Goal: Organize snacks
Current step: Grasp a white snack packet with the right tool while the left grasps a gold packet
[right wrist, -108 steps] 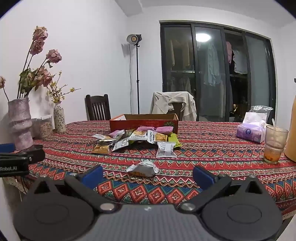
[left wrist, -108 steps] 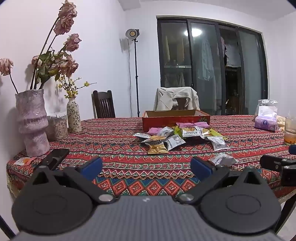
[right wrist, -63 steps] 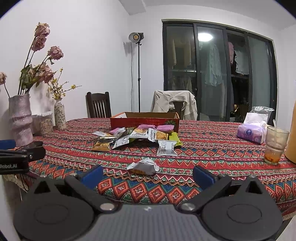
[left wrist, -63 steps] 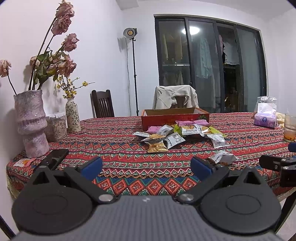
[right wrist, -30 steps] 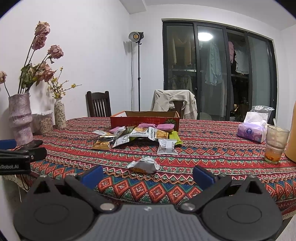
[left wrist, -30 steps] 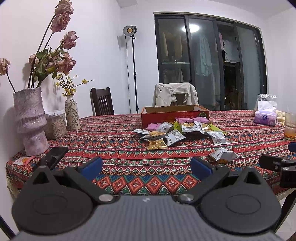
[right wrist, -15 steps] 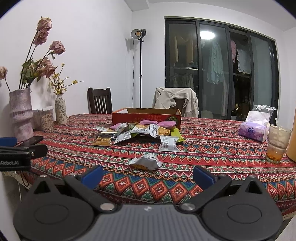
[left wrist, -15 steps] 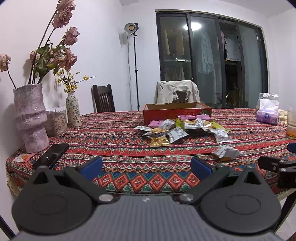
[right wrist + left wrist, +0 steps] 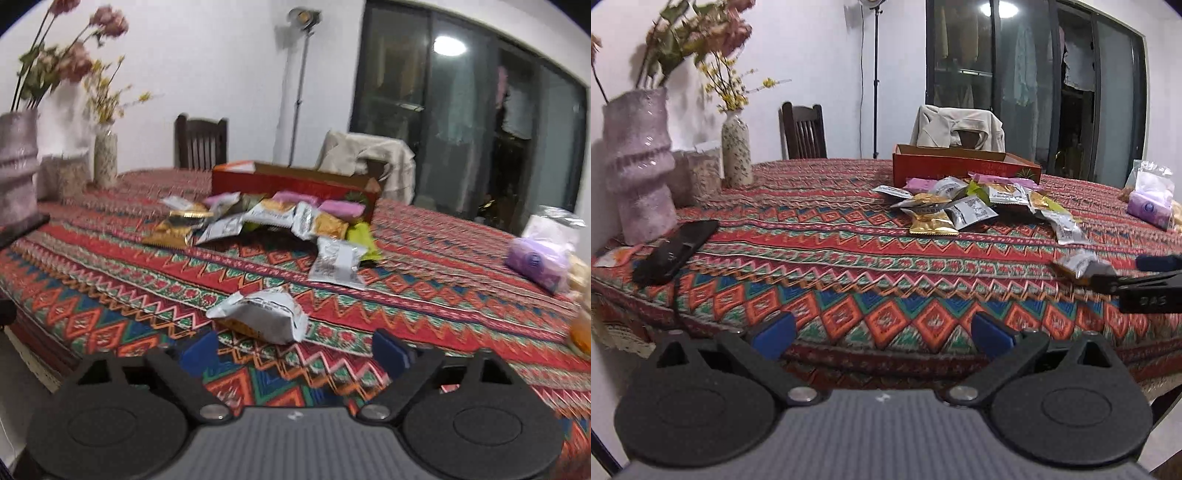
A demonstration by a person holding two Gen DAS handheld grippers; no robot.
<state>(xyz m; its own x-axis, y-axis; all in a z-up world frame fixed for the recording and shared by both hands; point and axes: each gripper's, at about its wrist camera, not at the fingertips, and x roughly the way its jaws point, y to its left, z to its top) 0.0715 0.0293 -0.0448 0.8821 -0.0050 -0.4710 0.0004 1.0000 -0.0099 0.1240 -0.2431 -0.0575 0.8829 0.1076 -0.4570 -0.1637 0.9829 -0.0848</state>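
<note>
A pile of snack packets [image 9: 964, 205] lies on the patterned tablecloth in front of a shallow red cardboard box [image 9: 964, 168]; the pile [image 9: 280, 221] and the box [image 9: 295, 182] also show in the right wrist view. One silver packet [image 9: 262, 314] lies apart, close to the near table edge. My right gripper [image 9: 291, 349] is open and empty, its jaws just short of that packet on either side. In the left wrist view the same packet [image 9: 1078, 263] sits by the right gripper's fingers [image 9: 1137, 282]. My left gripper [image 9: 882, 332] is open and empty at the table's front edge.
A pink vase [image 9: 639, 166] with dried flowers, a small vase [image 9: 737, 155], a jar and a black phone [image 9: 676, 251] stand at the left. A purple tissue pack [image 9: 535, 264] and a drink glass [image 9: 583, 328] sit at the right. Chairs stand behind the table.
Both grippers have moved forward and tilted down toward the table. The right gripper has closed in on the lone silver packet. Both stay open.
</note>
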